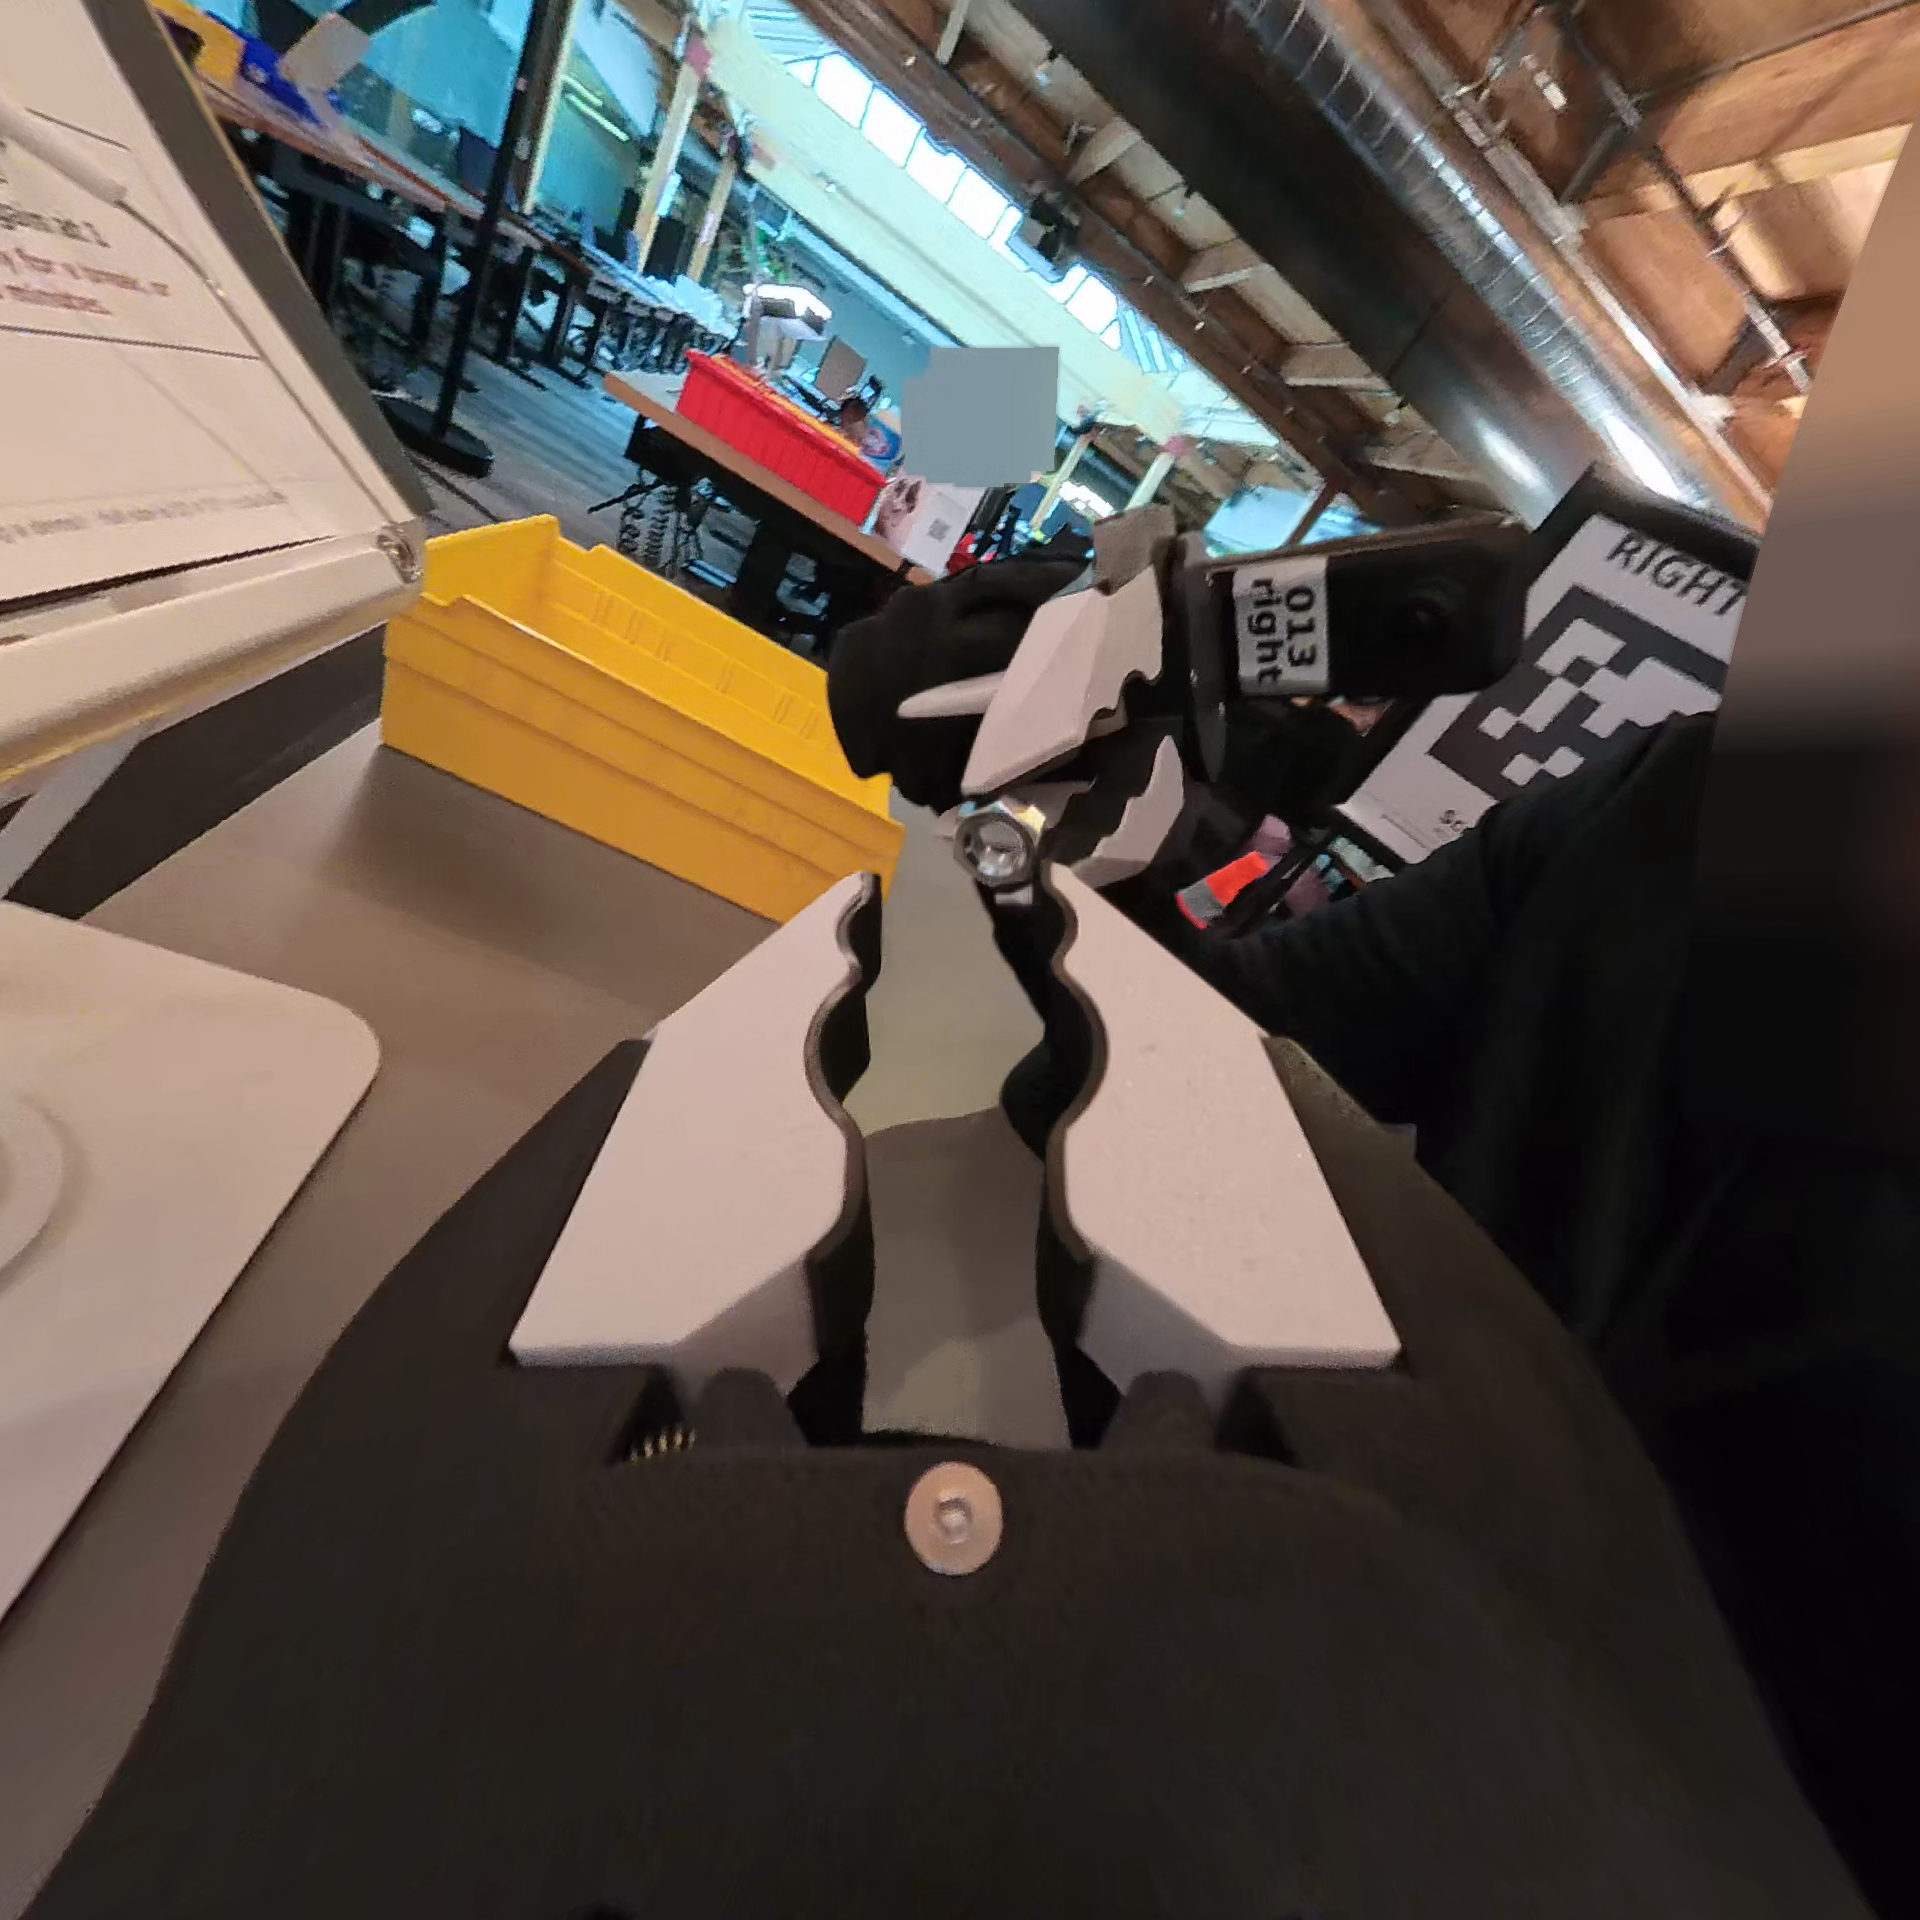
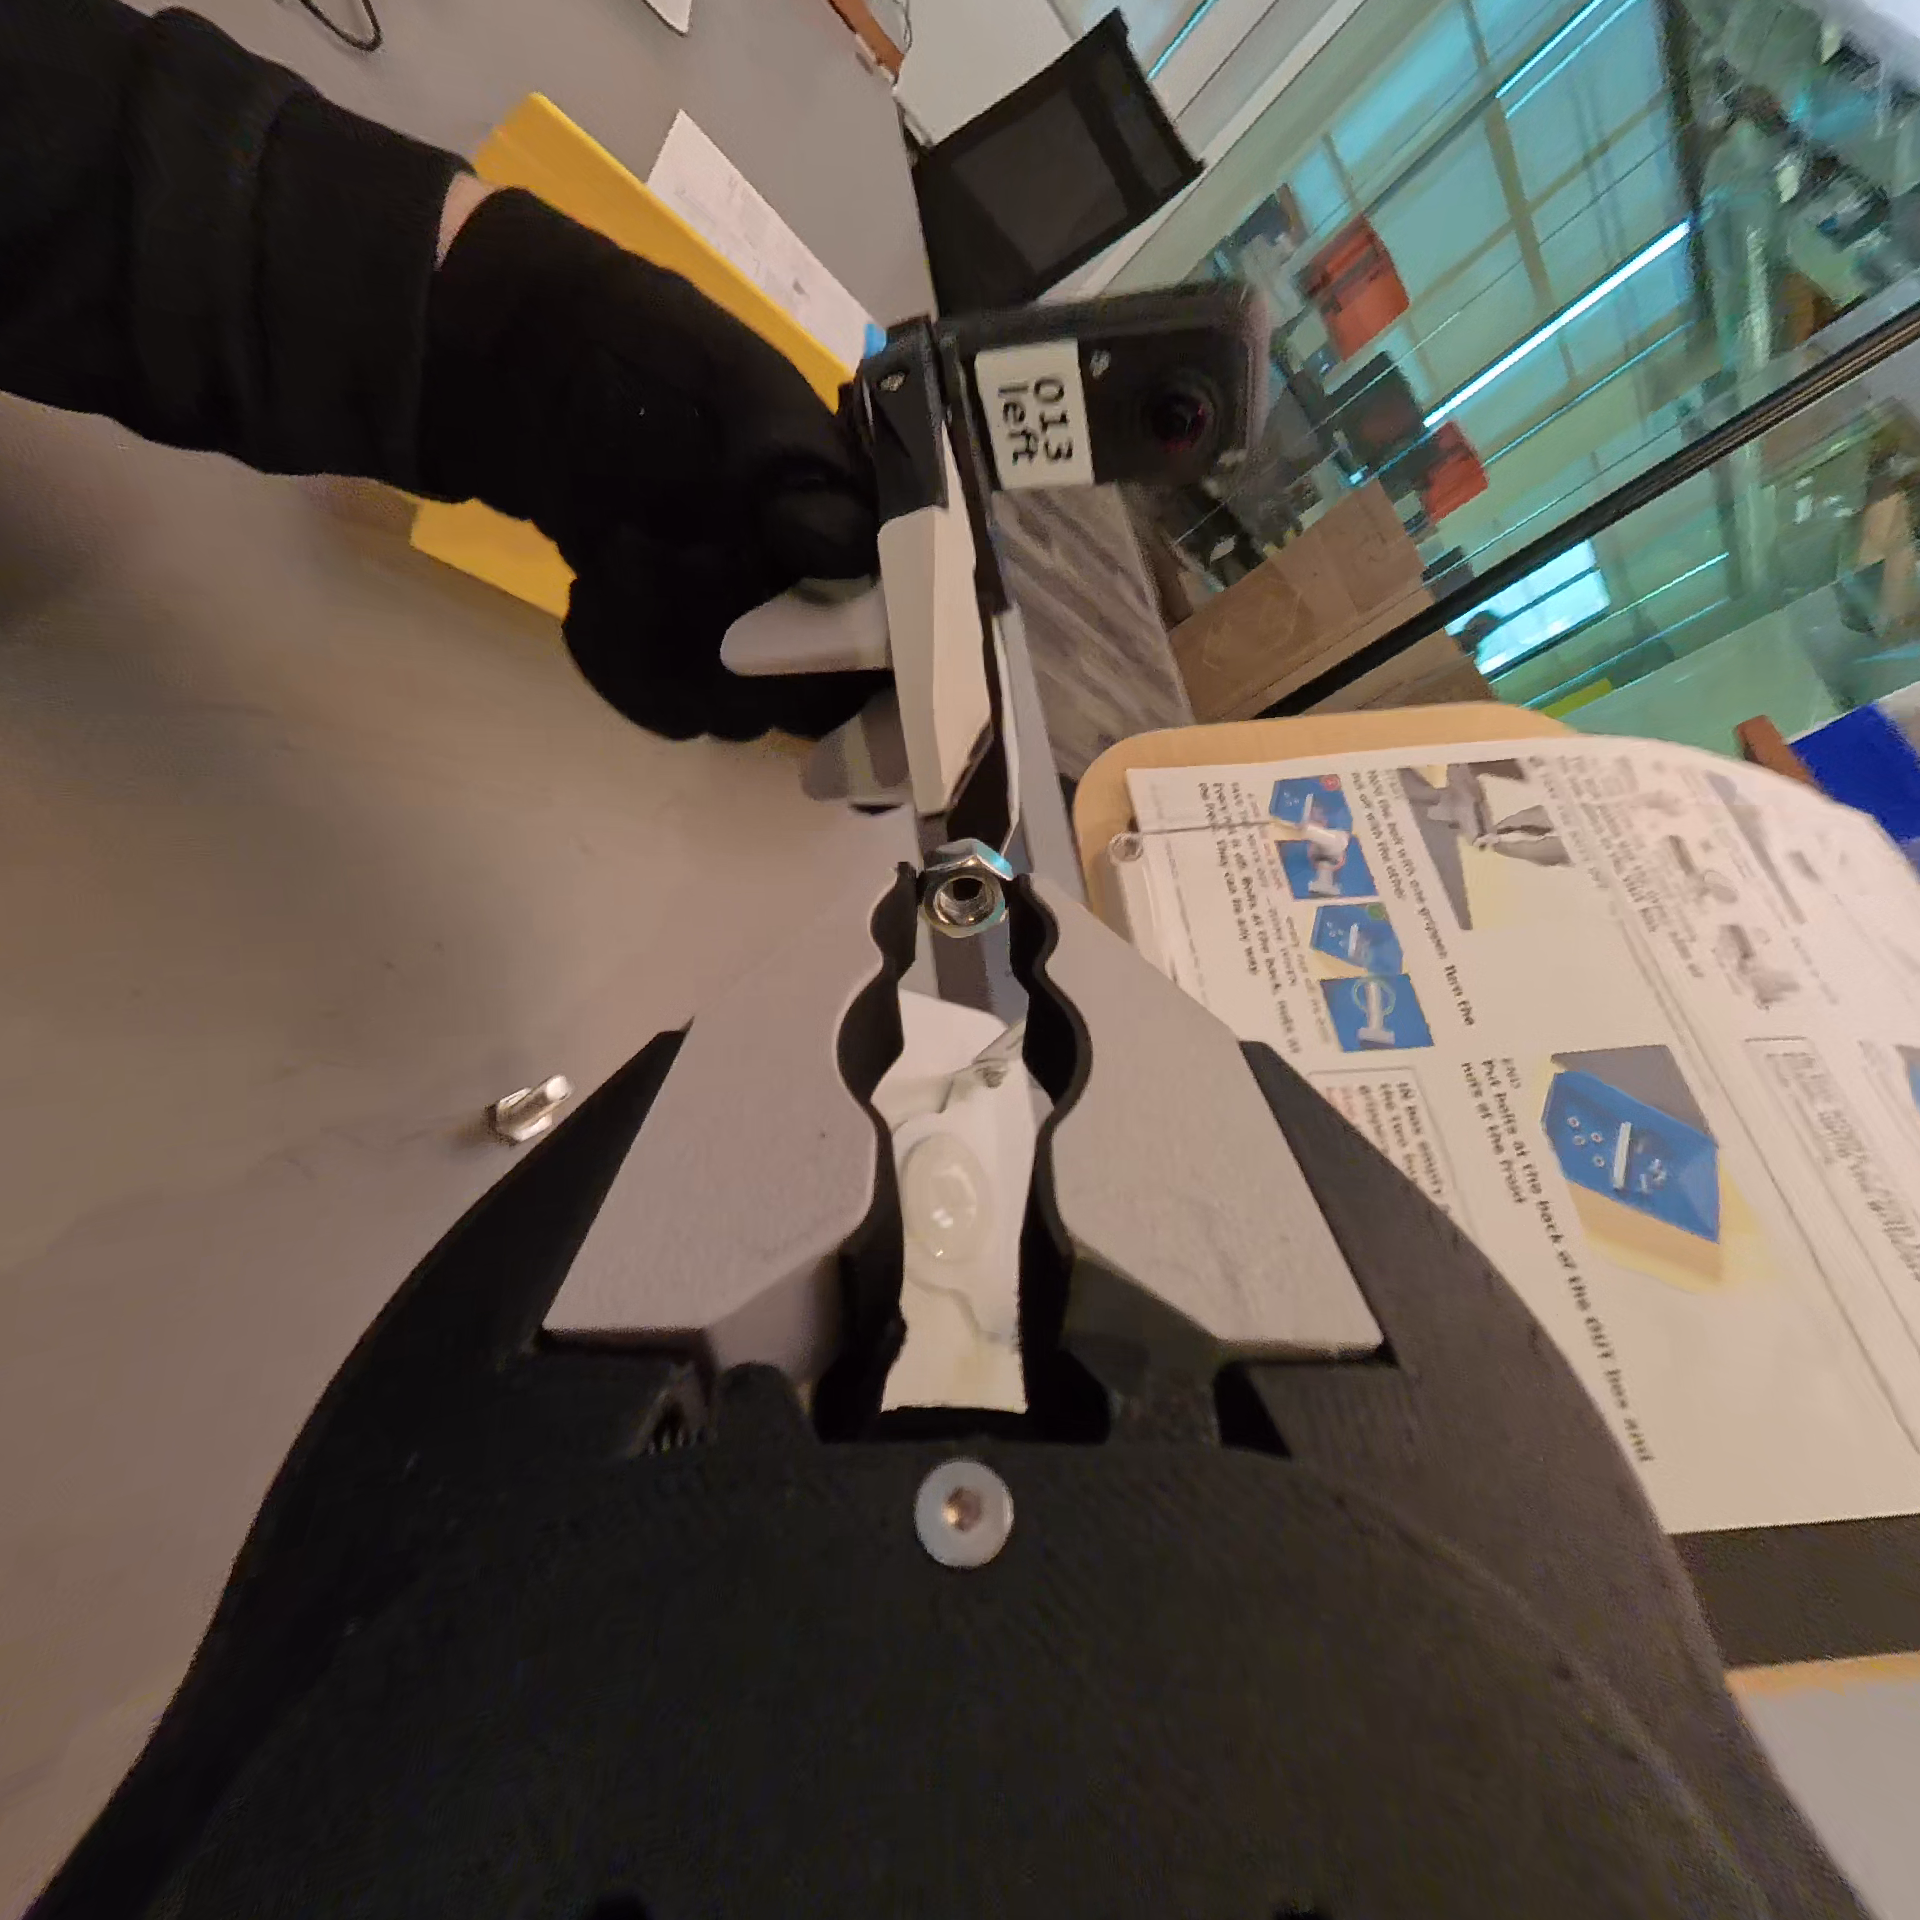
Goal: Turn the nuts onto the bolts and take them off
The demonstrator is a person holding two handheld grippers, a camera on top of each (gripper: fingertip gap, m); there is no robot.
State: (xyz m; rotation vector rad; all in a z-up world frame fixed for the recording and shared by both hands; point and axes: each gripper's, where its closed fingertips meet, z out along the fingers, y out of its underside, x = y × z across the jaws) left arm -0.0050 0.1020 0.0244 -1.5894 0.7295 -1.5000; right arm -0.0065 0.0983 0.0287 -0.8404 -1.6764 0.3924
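Right gripper (image 2: 964, 902): matte grey fingers with wavy inner edges on a rough black printed body, closed narrow on a shiny hex steel nut (image 2: 964, 899) pinched at the very tips, threaded hole facing the camera. In the left wrist view the same nut (image 1: 1000, 837) sits at the right gripper's (image 1: 1023, 831) tips, just ahead of the left gripper (image 1: 961, 894) and touching or nearly touching its right fingertip.

Left gripper: same grey wavy fingers, black body, a narrow gap showing between the tips, nothing seen between them in its own view. In the right wrist view it (image 2: 940, 805) shows side-on, so cannot tell whether it holds a bolt.

Black fabric gloves on both hands (image 2: 665, 468), black sleeves.

A small shiny metal part (image 2: 530, 1107), nut or bolt unclear, lies on the smooth grey worktop (image 2: 260, 831), left of the right gripper and well apart from it.

A yellow ribbed plastic bin (image 1: 623, 707) sits ahead-left of the left gripper. A printed instruction sheet (image 2: 1558, 1091) on a board lies right of the right gripper.

Room: workshop with wood ceiling beams, a silver duct, more tables, a red bin (image 1: 774, 431) far ahead and glass partitions.
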